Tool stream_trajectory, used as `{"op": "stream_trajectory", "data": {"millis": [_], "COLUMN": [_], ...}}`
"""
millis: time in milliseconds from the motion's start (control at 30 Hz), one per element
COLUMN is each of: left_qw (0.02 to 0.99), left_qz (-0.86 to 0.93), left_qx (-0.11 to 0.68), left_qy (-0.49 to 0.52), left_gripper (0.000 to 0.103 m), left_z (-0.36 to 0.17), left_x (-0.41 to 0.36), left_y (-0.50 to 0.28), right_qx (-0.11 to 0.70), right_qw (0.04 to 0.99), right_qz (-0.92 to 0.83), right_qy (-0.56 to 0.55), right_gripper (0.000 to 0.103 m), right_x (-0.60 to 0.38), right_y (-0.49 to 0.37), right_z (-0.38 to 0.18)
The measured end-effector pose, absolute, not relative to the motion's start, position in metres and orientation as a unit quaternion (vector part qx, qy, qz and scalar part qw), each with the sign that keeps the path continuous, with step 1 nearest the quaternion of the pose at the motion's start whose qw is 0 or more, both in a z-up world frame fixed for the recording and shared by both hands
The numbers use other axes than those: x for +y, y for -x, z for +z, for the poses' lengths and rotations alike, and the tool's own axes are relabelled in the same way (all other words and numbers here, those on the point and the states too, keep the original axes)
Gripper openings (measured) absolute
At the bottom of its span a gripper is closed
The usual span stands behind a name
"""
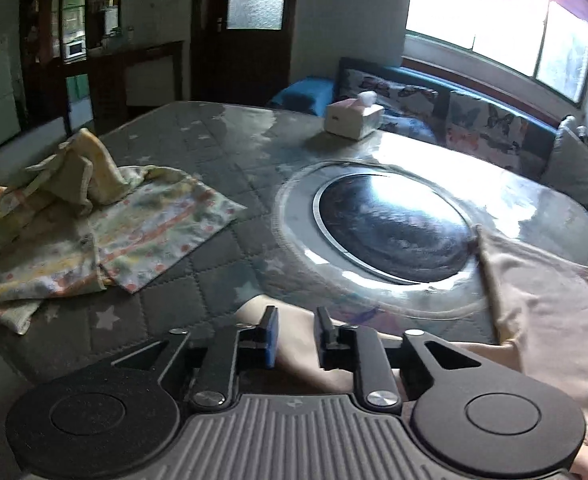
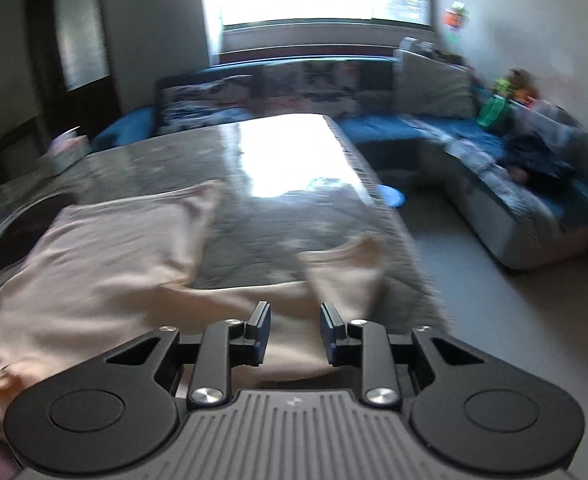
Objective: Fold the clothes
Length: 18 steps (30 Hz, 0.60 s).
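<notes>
The pink garment (image 2: 106,248) is spread on the desk (image 1: 198,264) beneath both spread, empty tools, left tool (image 1: 297,334) and right tool (image 2: 295,330). Matching edges should be pinched evenly so that creases are avoided.

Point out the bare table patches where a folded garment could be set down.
Free: the quilted strip between the patterned yellow cloth and the round glass inset; also the far stretch before the tissue box, left of it. In the right wrist view, the grey cover beyond the pink garment looks bare. Crowded: the near edge, under pink fabric.
</notes>
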<state>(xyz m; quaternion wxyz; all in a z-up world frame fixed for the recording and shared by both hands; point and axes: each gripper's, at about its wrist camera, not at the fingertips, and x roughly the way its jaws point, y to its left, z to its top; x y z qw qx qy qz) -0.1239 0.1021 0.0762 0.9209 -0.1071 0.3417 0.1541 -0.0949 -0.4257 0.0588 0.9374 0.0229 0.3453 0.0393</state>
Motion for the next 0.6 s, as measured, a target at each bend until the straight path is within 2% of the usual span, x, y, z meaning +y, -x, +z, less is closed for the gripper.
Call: {"op": "stream_trajectory", "data": {"millis": [267,600], "left_qw": [0.932,0.905], "left_qz": [0.029,-0.131], "left_qx": [0.346,0.395], "left_qy": [0.105,0.085], "left_gripper": [0.03,0.036], "left_z": [0.078,0.045], "left_x": [0.051,-0.032], "left_y": [0.109,0.079], "right_qx": [0.355,0.385], "right_qw": [0.918,0.867], "right_qz": [0.178,0.312], "right_qy": [0.013,0.054], "right_gripper": [0.032,0.033], "right_x": [-0.349,-0.277], "right_y": [0.099,0.105], "right_z": [0.053,0.035]}}
